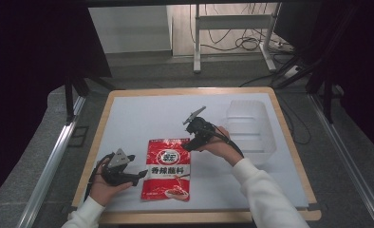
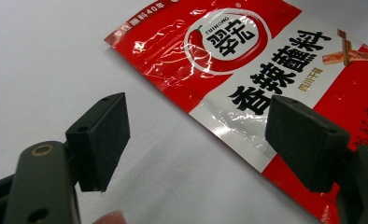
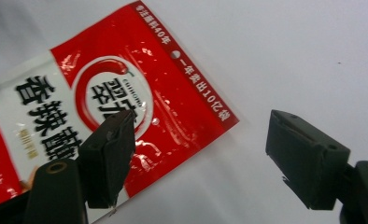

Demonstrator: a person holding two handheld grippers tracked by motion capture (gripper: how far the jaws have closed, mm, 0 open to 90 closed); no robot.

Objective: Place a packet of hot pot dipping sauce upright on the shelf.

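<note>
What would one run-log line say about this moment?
left gripper: open, at red sachet left edge | right gripper: open, over sachet's top right corner | sachet: flat on white mat | clear tub: far right

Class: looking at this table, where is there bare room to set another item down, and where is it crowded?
Free: the white mat left of the clear container and beyond the red packet. Crowded: around the packet, with the left gripper and right gripper open beside it.
</note>
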